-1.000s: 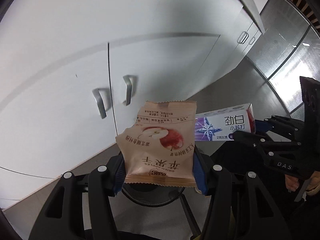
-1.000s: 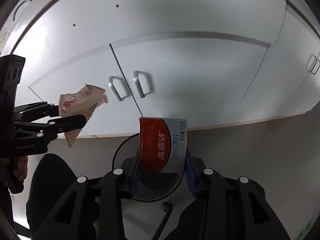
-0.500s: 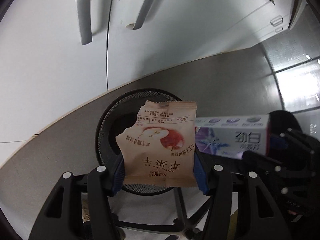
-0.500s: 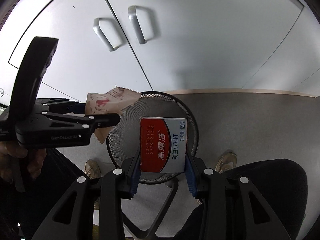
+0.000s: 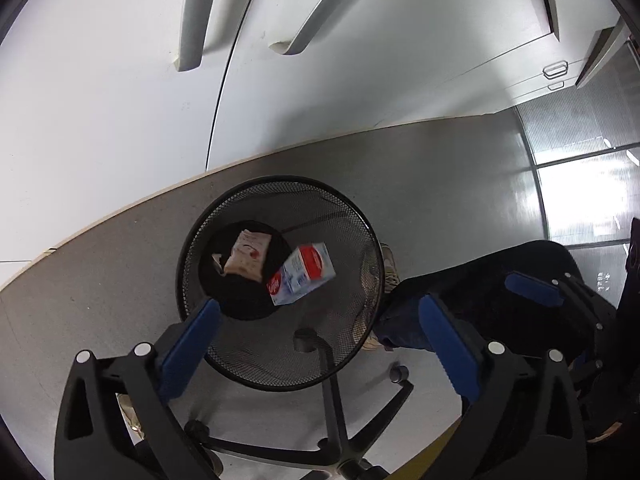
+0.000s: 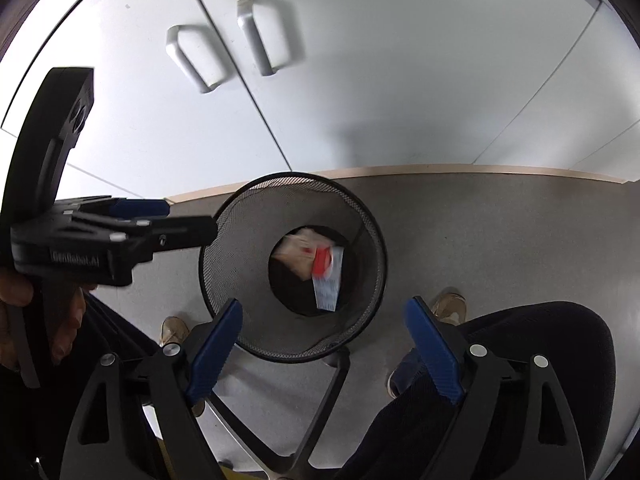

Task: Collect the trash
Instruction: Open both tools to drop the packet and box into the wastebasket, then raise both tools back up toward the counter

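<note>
A black mesh waste bin point(image 5: 360, 240) stands on the grey floor below both grippers; it also shows in the right wrist view point(image 6: 224, 240). Inside it lie a tan apple snack packet point(image 5: 246, 256) and a white, blue and red toothpaste box point(image 5: 302, 274); both are blurred in the right wrist view, the packet point(image 6: 294, 252) and the box point(image 6: 328, 276). My left gripper point(image 5: 316, 328) is open and empty above the bin's near rim. My right gripper point(image 6: 320, 336) is open and empty above the bin too. The left gripper also shows in the right wrist view point(image 6: 120, 232).
White cabinet doors with metal handles point(image 6: 256, 32) stand right behind the bin. A black office chair seat point(image 5: 500, 280) and its star base point(image 5: 340, 420) are below the grippers. The person's shoes point(image 6: 448, 304) are beside the bin. A glass partition point(image 5: 580, 184) is at the right.
Both grippers opened over the bin. The snack packet dropped from the left and the toothpaste box from the right; both are now inside the bin.
</note>
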`<state>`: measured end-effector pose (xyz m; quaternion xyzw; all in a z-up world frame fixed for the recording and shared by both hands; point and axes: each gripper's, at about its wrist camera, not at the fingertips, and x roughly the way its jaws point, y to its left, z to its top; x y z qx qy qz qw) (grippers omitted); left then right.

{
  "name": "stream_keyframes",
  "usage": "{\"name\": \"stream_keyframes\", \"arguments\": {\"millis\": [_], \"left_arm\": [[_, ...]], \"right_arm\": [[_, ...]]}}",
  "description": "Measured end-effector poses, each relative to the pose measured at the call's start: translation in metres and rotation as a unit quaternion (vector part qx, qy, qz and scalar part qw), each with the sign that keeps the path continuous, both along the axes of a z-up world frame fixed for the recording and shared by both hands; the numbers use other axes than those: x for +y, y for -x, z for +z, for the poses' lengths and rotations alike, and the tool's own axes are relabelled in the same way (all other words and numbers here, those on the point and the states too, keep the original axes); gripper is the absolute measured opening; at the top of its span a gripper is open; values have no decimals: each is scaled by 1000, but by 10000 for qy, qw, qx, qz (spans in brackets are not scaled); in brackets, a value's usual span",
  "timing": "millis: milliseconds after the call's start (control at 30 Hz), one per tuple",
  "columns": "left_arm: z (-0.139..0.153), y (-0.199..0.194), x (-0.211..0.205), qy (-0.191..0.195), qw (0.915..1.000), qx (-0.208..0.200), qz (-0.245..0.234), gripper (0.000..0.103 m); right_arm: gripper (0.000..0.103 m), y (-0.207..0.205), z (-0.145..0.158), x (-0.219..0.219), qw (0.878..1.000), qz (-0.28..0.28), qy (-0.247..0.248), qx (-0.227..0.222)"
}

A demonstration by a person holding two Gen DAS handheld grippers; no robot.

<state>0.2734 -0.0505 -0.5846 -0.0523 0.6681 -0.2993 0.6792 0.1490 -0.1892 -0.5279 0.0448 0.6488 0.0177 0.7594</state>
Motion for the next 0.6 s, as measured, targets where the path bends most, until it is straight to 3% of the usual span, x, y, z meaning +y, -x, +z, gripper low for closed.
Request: {"name": "stream_keyframes", "arguments": {"millis": [167,367,600], "left_arm": [[-1,2,5,80,10000,-52,27,99],[27,9,21,264,9993,-171,217,99],[106,18,28,343,9955,-836,291,99]], "right_arm": [[92,6,12,1,9998,117,-19,-180],[93,15,29,-10,9993,-67,-282,-240],[95,23,62,-6,9977,-52,-382,-551]]}}
